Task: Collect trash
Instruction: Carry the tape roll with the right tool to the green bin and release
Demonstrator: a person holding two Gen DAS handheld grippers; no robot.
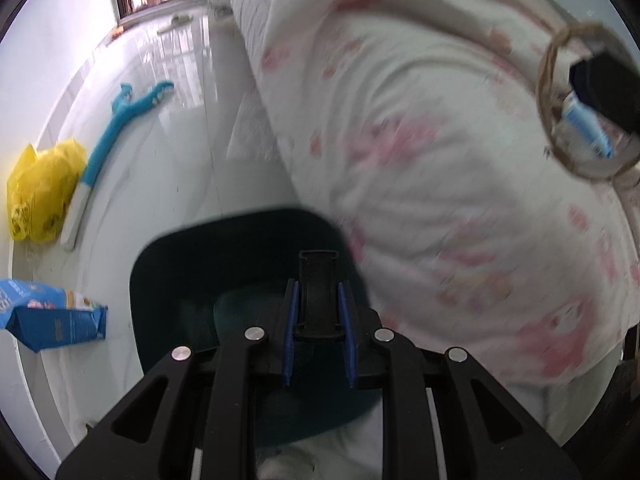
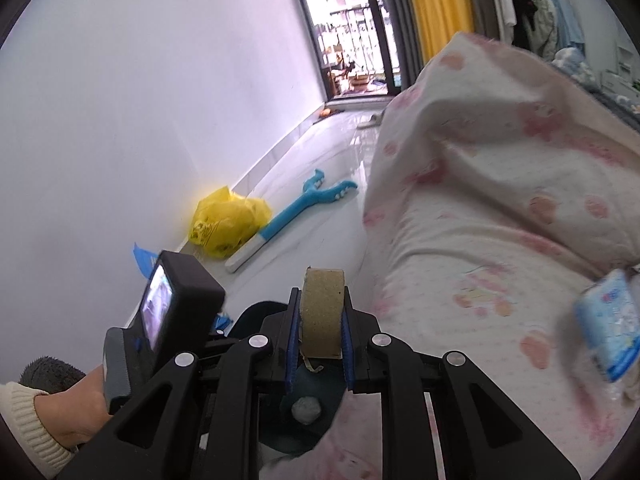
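Observation:
My left gripper (image 1: 318,320) is shut on a flat black plastic piece (image 1: 318,280), hanging over the dark teal bin (image 1: 180,272) on the floor beside the bed. The brown cardboard tape ring (image 2: 323,312) stands upright between the blue pads of my right gripper (image 2: 320,320), which is shut on it, above the bin (image 2: 320,384). A white crumpled ball (image 2: 306,410) lies inside the bin. In the left wrist view the same ring (image 1: 544,80) shows at the upper right. A plastic bottle with a blue label (image 2: 608,328) lies on the quilt.
The white quilt with pink print (image 1: 440,160) bulges beside the bin. Along the wall lie a yellow plastic bag (image 1: 40,192), a blue claw-shaped grabber (image 1: 116,120) and a blue snack packet (image 1: 52,316). A hand in a cream sleeve (image 2: 80,400) grips the left tool.

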